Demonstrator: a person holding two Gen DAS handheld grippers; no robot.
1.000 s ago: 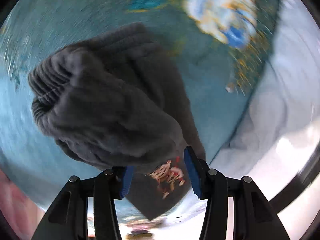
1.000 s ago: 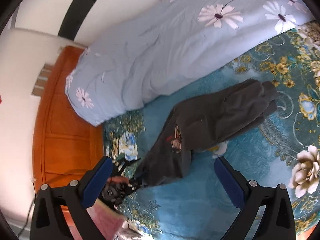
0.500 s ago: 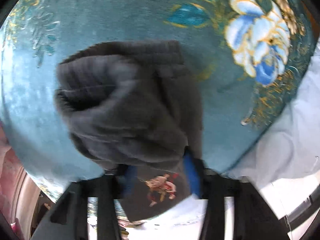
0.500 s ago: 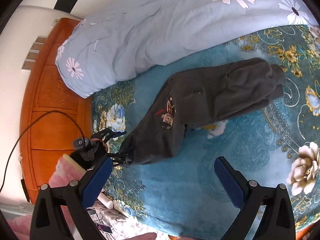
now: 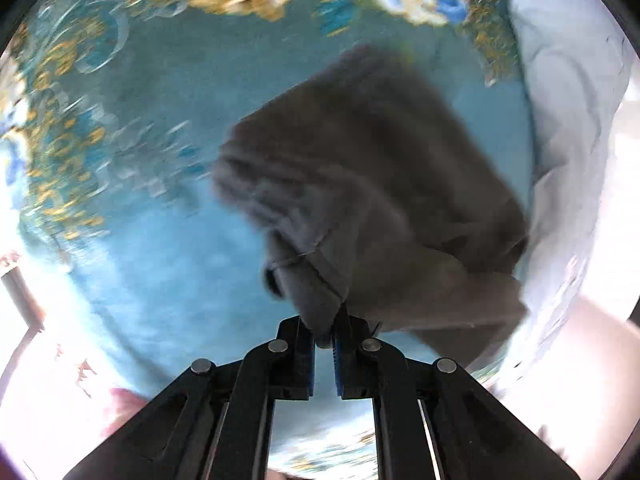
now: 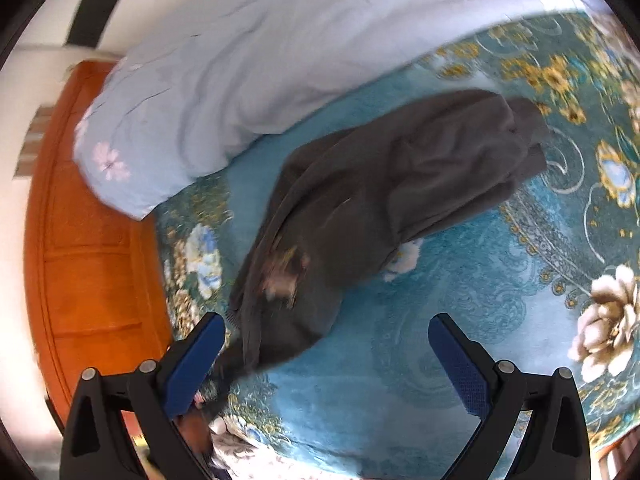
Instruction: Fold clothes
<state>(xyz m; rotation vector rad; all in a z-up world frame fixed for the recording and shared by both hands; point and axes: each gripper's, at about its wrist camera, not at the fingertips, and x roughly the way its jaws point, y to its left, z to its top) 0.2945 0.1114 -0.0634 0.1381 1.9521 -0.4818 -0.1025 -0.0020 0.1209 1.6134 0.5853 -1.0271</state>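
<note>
Dark grey trousers (image 6: 380, 200) with a small cartoon print lie stretched across a teal flowered bedspread (image 6: 460, 320). In the left wrist view my left gripper (image 5: 324, 340) is shut on one end of the grey trousers (image 5: 360, 184), which hang bunched in front of it above the spread. My right gripper (image 6: 324, 356) is open and empty, hovering above the near end of the trousers. The view is motion-blurred.
A pale blue quilt with daisies (image 6: 248, 72) lies along the far side of the bed; it also shows in the left wrist view (image 5: 568, 128). An orange wooden headboard (image 6: 88, 248) is at the left. Pink fabric (image 5: 120, 400) lies near the bed's edge.
My left gripper has closed on the end of the trousers and swung it across the spread. My right gripper has moved closer over the trousers, still open.
</note>
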